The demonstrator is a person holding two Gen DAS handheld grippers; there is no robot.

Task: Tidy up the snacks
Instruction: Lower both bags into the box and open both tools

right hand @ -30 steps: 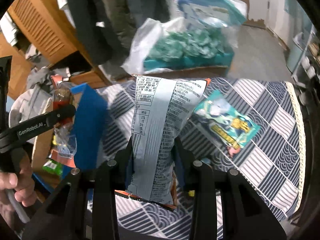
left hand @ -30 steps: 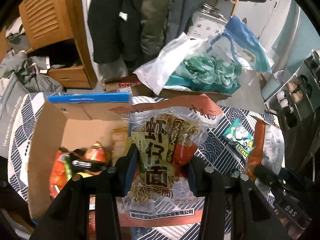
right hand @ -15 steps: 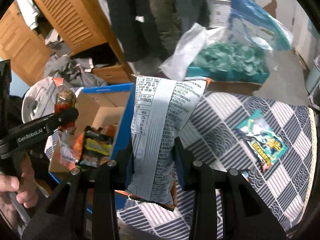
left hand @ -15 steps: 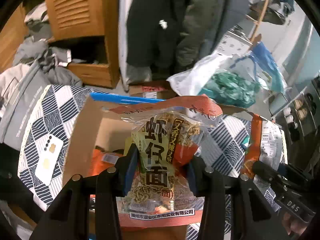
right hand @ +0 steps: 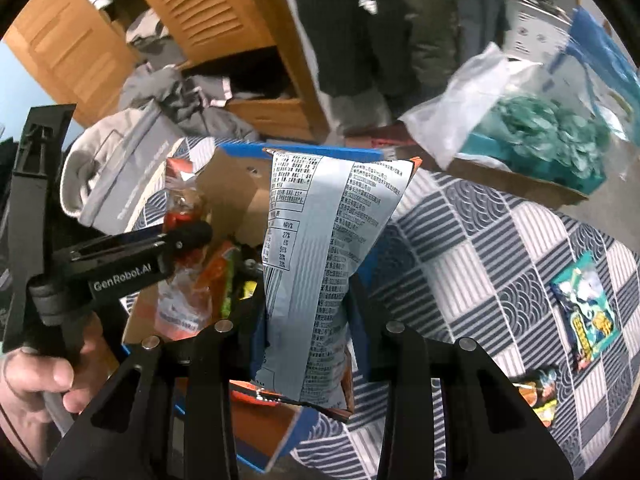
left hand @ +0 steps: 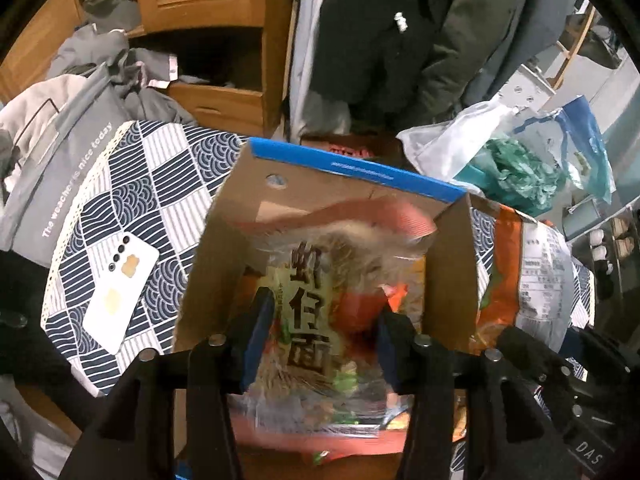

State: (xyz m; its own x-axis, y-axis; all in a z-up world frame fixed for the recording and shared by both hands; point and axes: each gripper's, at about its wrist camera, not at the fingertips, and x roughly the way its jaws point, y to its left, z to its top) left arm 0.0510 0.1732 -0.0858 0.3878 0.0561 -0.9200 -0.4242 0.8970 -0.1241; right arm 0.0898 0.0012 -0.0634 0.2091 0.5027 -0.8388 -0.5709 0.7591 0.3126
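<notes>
Biggest worry from where I'm standing is the cardboard box (left hand: 224,248) itself: it sits on the checked tablecloth (left hand: 160,184) with its blue-edged flap (left hand: 348,168) up and already has packets piled inside, so two more bags coming in at once could snag on the flap or wall, or just heap up and slide back out. Next is the shrimp noodle packet (left hand: 316,312), hanging right over the box opening between the jaws of the left gripper (left hand: 320,340). Those jaws have just been opening and I'd say the pads no longer squeeze it, though the packet is blurry, so it looks like it's being let go; if it tips on the way it could land half across the box wall. The right gripper (right hand: 308,320) is pinching a silver chip bag (right hand: 324,264) upright, jaws pressed into its sides, right next to the box's near corner. That puffy bag is slippery, and the two tools are close enough that I could see them bumping over the box. A white phone (left hand: 120,288) lies on the cloth beside the box, and a teal snack packet (right hand: 588,312) still waits further out.
</notes>
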